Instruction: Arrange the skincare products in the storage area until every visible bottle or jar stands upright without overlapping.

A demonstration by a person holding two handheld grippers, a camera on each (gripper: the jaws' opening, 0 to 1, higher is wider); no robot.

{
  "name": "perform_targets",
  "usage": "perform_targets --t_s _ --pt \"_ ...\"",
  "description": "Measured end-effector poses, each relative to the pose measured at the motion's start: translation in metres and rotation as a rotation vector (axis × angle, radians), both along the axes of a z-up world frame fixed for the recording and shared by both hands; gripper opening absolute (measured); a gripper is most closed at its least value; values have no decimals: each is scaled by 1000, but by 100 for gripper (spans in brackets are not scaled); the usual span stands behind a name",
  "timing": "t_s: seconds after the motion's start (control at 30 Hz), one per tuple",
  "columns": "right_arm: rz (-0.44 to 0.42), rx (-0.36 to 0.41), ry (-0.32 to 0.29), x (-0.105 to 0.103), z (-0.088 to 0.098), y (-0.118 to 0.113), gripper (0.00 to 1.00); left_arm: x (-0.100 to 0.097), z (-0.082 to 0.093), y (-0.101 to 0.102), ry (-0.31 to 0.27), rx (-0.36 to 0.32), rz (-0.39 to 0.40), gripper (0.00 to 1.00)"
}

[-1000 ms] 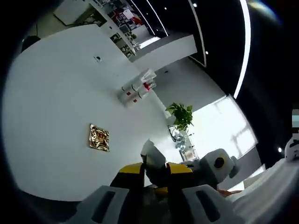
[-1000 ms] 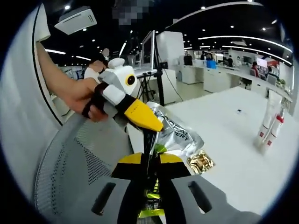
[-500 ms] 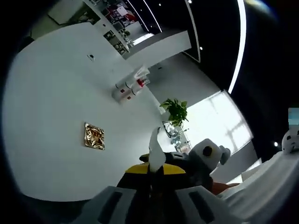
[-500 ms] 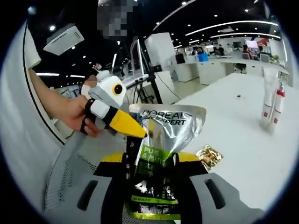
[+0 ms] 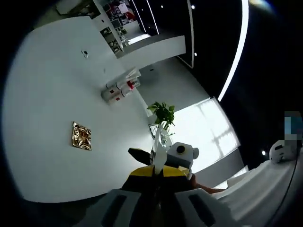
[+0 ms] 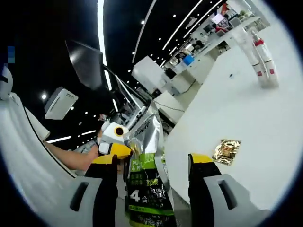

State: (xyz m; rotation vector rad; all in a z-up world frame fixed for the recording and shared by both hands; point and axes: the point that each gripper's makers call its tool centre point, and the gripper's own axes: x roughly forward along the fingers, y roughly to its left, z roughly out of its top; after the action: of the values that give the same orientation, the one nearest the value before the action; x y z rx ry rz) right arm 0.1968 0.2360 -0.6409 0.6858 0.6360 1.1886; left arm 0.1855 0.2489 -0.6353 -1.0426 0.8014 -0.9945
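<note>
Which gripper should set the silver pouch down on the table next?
Probably left: the left gripper is shut on the silver pouch, while the right gripper stands open around it, gripping nothing.

Open-plan office: long white bench (image 6: 265, 118), rows of desks with monitors (image 6: 189, 59) behind, black ceiling with strip lights (image 5: 234, 52), potted plant (image 5: 162, 113) by a bright window (image 5: 208, 135).

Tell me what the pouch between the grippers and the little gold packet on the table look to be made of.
Pouch: looks like metallised foil laminate, glossy silver above a printed green and black band; it creases and mirrors the ceiling lights. Gold packet: probably crinkled gold foil, from its sharp, patchy glints; it lies flat on the matte white table, which could be laminate.
</note>
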Motion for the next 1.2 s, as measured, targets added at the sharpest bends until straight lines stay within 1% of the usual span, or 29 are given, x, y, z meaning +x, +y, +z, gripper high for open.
perform_targets --t_s 0.03,0.07,0.1,0.13,0.17,0.2,0.23,0.3,0.4,0.47,0.57,0.67,0.77,0.87,0.93,1.0,1.07,1.2 --pt "23 -4 -3 -4 0 2 49 -4 -2 1 6 16 -46 2" --pt "55 -7 -3 -10 -1 5 45 -7 -3 2 14 28 -69 2" --pt "84 -10 0 -15 -1 7 39 -10 -3 3 33 23 -107 2" --pt "110 -23 -8 -20 -2 9 31 -13 -4 5 35 27 -128 2" --pt "122 -33 -14 -22 -4 9 27 -13 -4 6 38 30 -133 2" --pt "121 -44 -11 -22 -6 10 24 -17 -2 7 47 15 -156 2" --pt "124 -34 -2 -22 -5 9 21 -16 -3 8 42 19 -149 2" --pt "118 -8 26 -21 -2 7 18 -17 -3 8 47 6 -153 2" --pt "109 18 70 -19 -1 4 16 -17 -2 8 57 -8 -154 2" --pt "115 32 94 -20 0 5 16 -18 1 8 67 -25 -160 2" --pt "112 47 96 -20 3 5 15 -19 2 9 70 -39 -159 2" --pt "110 64 122 -19 4 3 14 -18 3 8 76 -44 -158 2" --pt "106 71 133 -18 4 2 13 -18 2 8 84 -47 -156 2" --pt "105 103 169 -17 6 -1 11 -18 1 8 88 -51 -155 2" --pt "102 119 187 -16 9 -2 10 -18 2 7 92 -55 -154 1" --pt "100 141 200 -15 11 -4 6 -17 2 8 96 -56 -152 1" --pt "99 160 217 -14 13 -6 5 -17 3 7 101 -63 -151 1" --pt "95 168 222 -13 14 -6 4 -16 2 8 114 -67 -148 2"
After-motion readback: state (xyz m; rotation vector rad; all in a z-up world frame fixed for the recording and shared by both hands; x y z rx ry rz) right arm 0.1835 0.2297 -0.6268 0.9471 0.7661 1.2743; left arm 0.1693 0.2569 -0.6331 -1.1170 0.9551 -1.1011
